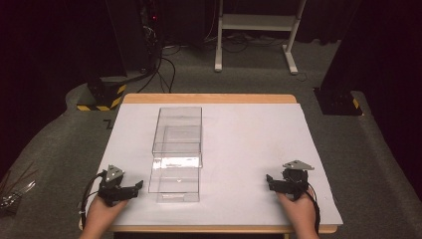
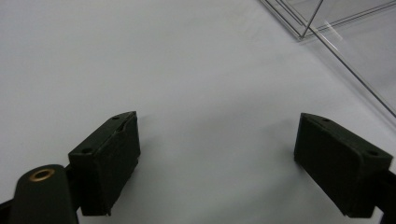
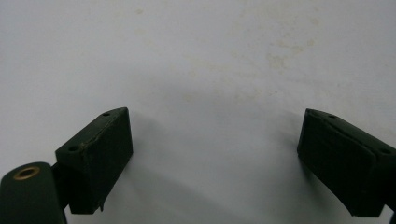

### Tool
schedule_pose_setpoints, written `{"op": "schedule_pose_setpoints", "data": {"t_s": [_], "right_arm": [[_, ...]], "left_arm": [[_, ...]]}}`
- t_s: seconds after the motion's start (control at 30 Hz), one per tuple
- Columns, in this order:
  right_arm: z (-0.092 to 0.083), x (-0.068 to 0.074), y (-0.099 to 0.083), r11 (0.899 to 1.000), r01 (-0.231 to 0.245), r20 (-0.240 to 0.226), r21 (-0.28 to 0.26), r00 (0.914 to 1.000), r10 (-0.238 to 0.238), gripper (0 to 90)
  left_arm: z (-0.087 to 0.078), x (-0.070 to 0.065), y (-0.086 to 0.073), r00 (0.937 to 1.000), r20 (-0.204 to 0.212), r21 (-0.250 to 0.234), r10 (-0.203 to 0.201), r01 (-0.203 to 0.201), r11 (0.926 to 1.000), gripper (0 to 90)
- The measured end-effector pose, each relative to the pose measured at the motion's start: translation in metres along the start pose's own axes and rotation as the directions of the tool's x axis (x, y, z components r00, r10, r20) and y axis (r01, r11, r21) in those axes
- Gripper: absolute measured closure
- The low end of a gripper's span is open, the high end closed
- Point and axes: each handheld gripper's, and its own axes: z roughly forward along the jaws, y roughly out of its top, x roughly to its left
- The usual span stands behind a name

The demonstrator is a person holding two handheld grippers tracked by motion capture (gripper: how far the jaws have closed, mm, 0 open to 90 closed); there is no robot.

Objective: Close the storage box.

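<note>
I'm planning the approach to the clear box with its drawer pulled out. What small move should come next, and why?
Probably ease the left hand-held gripper rightward toward the clear drawer. It sits just left of the drawer's near end, jaws wide open and holding nothing, with the drawer's edge already ahead of it. The right hand-held gripper, also open, rests farther off on the white table cover.

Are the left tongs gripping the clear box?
No, the left tongs stand open over bare white table, apart from the clear box.
</note>
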Motion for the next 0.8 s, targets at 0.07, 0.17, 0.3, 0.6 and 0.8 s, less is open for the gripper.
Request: {"op": "schedule_pose_setpoints", "data": {"t_s": [0.07, 0.17, 0.3, 0.6, 0.8], "right_arm": [[0.0000, 0.0000, 0.0000, 1.000, 0.000, 0.000, 0.000, 1.0000, 0.000, 10.0], [0.0000, 0.0000, 0.0000, 1.000, 0.000, 0.000, 0.001, 1.0000, 0.000, 10.0], [0.0000, 0.0001, 0.0004, 1.000, 0.002, 0.000, 0.002, 1.0000, -0.002, 10.0], [0.0001, 0.0000, 0.0008, 1.000, 0.002, -0.001, 0.005, 1.0000, -0.002, 10.0], [0.0001, 0.0000, 0.0003, 1.000, 0.001, -0.001, 0.002, 1.0000, -0.001, 10.0]], "left_arm": [[0.0000, 0.0000, 0.0000, 1.0000, 0.000, 0.000, -0.001, 0.001, 1.0000, 14.7], [0.0000, 0.0000, 0.0000, 1.0000, 0.000, 0.000, 0.000, 0.000, 1.0000, 14.7], [0.0002, 0.0001, 0.0001, 1.0000, -0.001, -0.002, -0.002, 0.002, 1.0000, 14.8], [-0.0002, -0.0007, 0.0002, 0.9999, -0.009, -0.002, 0.005, -0.005, 1.0000, 15.2], [-0.0018, -0.0026, -0.0001, 0.9998, -0.004, -0.008, 0.020, -0.020, 0.9998, 20.3]]}}
